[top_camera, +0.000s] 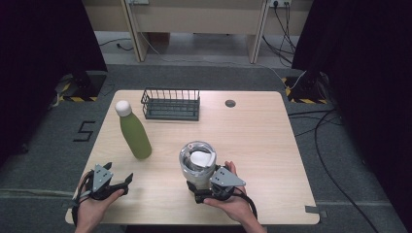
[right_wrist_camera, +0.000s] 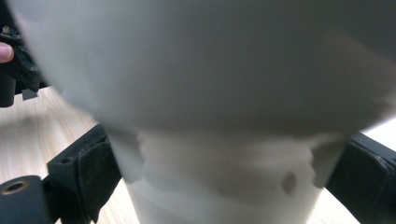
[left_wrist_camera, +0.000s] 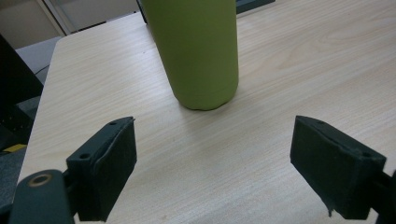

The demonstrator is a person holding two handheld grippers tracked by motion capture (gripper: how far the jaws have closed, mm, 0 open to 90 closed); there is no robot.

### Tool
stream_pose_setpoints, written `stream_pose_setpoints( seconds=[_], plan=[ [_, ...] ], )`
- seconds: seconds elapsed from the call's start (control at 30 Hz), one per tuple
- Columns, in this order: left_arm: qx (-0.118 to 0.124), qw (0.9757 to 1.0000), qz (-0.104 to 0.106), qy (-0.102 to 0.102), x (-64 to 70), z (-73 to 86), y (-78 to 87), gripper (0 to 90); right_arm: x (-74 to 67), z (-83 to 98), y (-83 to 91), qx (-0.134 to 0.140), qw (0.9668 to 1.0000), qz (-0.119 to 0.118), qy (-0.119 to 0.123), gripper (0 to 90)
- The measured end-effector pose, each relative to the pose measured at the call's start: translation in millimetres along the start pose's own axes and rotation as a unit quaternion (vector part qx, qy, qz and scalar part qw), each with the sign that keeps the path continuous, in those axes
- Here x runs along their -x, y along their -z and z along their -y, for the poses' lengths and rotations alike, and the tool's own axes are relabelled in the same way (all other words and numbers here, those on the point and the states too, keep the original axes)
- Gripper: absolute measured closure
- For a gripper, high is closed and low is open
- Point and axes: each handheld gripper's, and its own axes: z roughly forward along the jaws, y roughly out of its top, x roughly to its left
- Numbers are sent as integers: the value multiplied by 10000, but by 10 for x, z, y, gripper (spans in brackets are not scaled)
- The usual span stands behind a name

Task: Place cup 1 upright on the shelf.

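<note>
High view: a clear jar (top_camera: 197, 162) w/ a white base stands upright on the wooden table (top_camera: 262, 141), near the front edge, about mid-width. Right gripper (top_camera: 201, 190) sits at the jar's base, held by the person's right hand (top_camera: 233, 204). Right gripper view: jaws are set on either side of the white base (right_wrist_camera: 219, 186), pads at or very near its sides; picture too blurred to tell firm contact. Left gripper (left_wrist_camera: 212, 172) rests at the table's front-left corner in the left hand (top_camera: 92, 206), jaws wide apart, nothing between them. Green bottle (top_camera: 133, 131) w/ white cap stands just ahead of it, well left of the jar. Dark wire basket (top_camera: 171, 104) sits at the rear, beside the bottle's cap.
</note>
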Motion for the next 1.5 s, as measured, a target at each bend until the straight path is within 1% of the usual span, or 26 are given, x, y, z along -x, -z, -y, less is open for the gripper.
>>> stream_pose_setpoints(
  seconds=[0.17, 0.5, 0.53, 0.67, 0.83, 0.9, 0.93, 1.07, 1.1, 1.13, 1.37, 1.5],
  plan=[
    [0, 10000, 17, 8, -3, 4, -6, 142, -2, 11, -41, 35, 10000, 19, 1, 83],
    [-5, 10000, 31, 9, 0, 5, -12, 142, -21, 23, -38, 106, 9999, 90, 6, 97],
    [-4, 10000, 37, 10, 1, 5, -13, 142, -35, 26, -34, 121, 9998, 111, 56, 97],
    [-7, 10000, 72, -11, 6, 5, -10, 142, -53, 22, -26, 122, 9997, 153, 119, 98],
    [16, 10000, 91, 3, 12, 6, -12, 142, -46, 16, -25, 104, 9998, 169, 58, 99],
    [1, 10000, 94, -8, 10, 5, -12, 142, -47, 15, -25, 101, 9998, 169, 65, 99],
    [-5, 10000, 90, -10, 10, 6, -14, 142, -51, 10, -25, 93, 9998, 169, 105, 99],
    [5, 10000, 88, 3, 21, 5, -21, 142, -54, 6, -29, 77, 9998, 174, 99, 99],
    [4, 10000, 94, -3, 23, 4, -21, 142, -48, 3, -30, 68, 9998, 183, 72, 99],
    [3, 10000, 95, -4, 24, 4, -21, 142, -37, 2, -38, 79, 9998, 193, -9, 99],
    [2, 10000, 98, 13, 23, 6, -25, 143, 2, -45, -38, 73, 9997, 249, -5, 100],
    [3, 10000, 93, 25, 24, 6, -24, 143, 35, -114, -43, 139, 9994, 318, -9, 99]
  ],
)
